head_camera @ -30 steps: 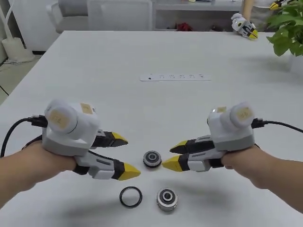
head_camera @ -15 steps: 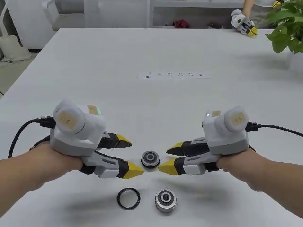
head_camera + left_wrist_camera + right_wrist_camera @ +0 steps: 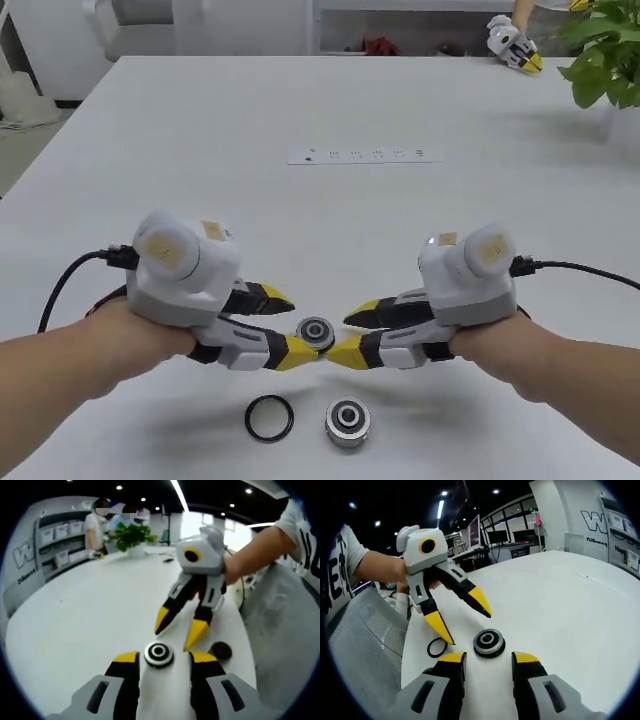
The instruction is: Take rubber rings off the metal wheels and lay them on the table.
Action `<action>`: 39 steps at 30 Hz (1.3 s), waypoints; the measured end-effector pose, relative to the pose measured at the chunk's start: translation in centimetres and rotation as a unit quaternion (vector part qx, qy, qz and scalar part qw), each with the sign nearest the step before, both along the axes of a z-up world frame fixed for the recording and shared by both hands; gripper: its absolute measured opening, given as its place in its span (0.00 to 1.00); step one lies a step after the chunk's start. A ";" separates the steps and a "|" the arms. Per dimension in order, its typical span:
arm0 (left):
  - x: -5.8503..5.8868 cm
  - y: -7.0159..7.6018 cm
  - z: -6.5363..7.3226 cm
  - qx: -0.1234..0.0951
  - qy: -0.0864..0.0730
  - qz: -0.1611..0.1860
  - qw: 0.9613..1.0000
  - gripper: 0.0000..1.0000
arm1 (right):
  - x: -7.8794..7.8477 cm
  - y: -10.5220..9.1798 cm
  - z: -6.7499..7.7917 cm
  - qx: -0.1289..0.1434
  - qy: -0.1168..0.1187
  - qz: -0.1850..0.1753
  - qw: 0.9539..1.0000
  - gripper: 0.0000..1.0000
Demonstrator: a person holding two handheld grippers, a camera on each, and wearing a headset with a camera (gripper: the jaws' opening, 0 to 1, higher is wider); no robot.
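Note:
A small metal wheel [image 3: 315, 331] with a dark rubber ring around it lies flat on the white table [image 3: 330, 230]. It sits between my two grippers, whose tips point at each other. My left gripper [image 3: 291, 325] is open, its yellow tips either side of the wheel [image 3: 159, 653]. My right gripper [image 3: 343, 336] is open too, facing the same wheel [image 3: 489, 643] from the other side. A loose black ring [image 3: 270, 417] lies nearer me, beside a second wheel [image 3: 347, 420] with a bare silver rim. The ring [image 3: 437, 647] also lies below the left gripper [image 3: 465, 622].
A white power strip [image 3: 365, 155] lies mid-table. A green plant [image 3: 605, 60] stands at the far right, and another gripper [image 3: 515, 45] rests at the far edge. Black cables [image 3: 70, 280] trail from both grippers. People stand by shelves [image 3: 60, 535] in the background.
Both grippers have closed in on the middle wheel from either side and dropped lower; their tips now nearly meet around it. The ring and second wheel have not moved.

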State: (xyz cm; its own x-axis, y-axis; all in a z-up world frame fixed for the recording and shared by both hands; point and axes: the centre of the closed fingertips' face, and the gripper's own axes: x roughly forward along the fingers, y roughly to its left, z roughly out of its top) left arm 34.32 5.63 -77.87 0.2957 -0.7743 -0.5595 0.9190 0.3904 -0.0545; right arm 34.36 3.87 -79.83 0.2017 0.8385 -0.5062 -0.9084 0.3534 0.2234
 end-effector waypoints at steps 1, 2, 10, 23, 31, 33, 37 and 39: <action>0.0 -0.1 0.0 0.000 0.000 0.000 1.000 0.40 | 0.0 0.0 0.0 0.000 0.001 0.000 1.000 0.35; 0.1 -0.2 0.0 -0.001 0.001 0.001 1.000 0.39 | -0.1 0.0 0.0 0.001 0.002 0.000 1.000 0.35; 0.5 -0.6 -0.7 -0.003 0.009 0.007 1.000 0.32 | -0.3 0.1 -0.1 0.004 0.006 0.001 1.000 0.34; 1.0 -1.1 -1.2 0.008 0.003 0.011 1.000 0.18 | -0.5 0.4 -0.3 0.005 0.011 0.001 1.000 0.34; 1.0 -0.9 -1.4 0.017 -0.003 0.015 1.000 0.14 | -0.5 0.5 -0.3 0.006 0.011 0.001 1.000 0.34; 1.0 -0.9 -1.4 0.017 -0.004 0.017 1.000 0.14 | -0.5 0.5 -0.3 0.007 0.011 0.000 1.000 0.33; 1.0 -0.9 -1.4 0.013 -0.003 0.027 1.000 0.14 | -0.4 0.7 -0.3 0.007 0.007 -0.005 1.000 0.32; 1.0 -0.9 -1.4 0.011 -0.002 0.030 0.999 0.14 | -0.3 0.8 -0.4 0.007 0.005 -0.006 1.000 0.32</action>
State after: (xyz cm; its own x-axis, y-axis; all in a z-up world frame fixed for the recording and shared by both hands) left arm 35.35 4.74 -79.26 0.3439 -0.7426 -0.5748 0.8939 0.4463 -0.0418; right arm 34.07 4.69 -80.20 0.2071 0.8425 -0.4973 -0.9013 0.3620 0.2379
